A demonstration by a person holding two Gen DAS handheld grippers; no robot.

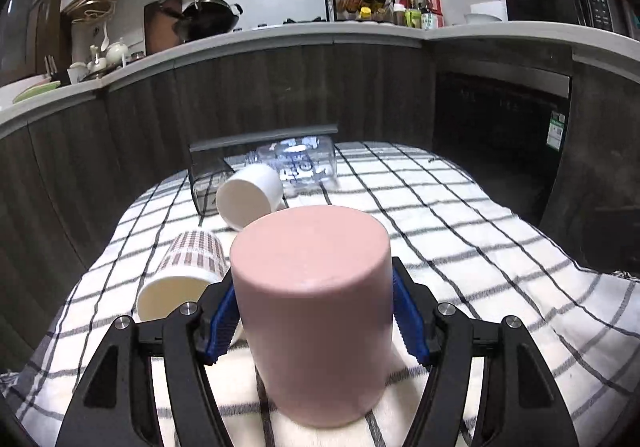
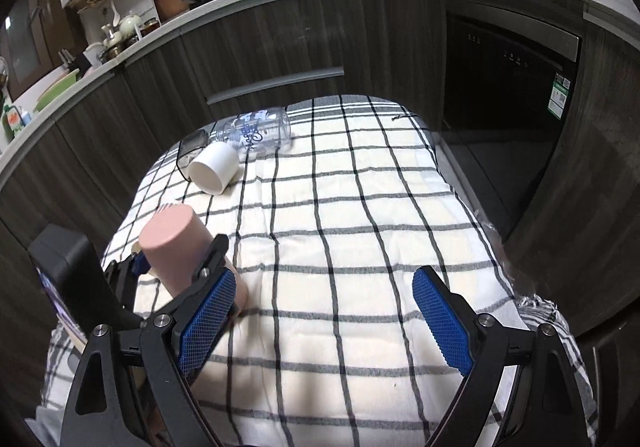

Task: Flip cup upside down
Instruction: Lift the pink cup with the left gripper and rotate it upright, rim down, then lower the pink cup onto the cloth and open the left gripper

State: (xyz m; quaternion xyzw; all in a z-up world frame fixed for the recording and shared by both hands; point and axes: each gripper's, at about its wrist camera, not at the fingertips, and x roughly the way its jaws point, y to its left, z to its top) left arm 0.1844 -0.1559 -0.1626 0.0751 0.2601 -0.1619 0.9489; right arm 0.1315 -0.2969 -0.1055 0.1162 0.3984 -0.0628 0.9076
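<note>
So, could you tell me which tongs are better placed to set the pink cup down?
Left. The left tongs are shut on the pink cup, base upward; the right tongs are open over the checked cloth.

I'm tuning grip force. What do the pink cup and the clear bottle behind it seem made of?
Pink cup: matte, opaque, no sharp glare; probably ceramic or plastic, can't tell which. Clear bottle: transparent with blue print and soft highlights; likely plastic, possibly glass.

Open checked cloth (image 2: 360, 227) rightward
</note>
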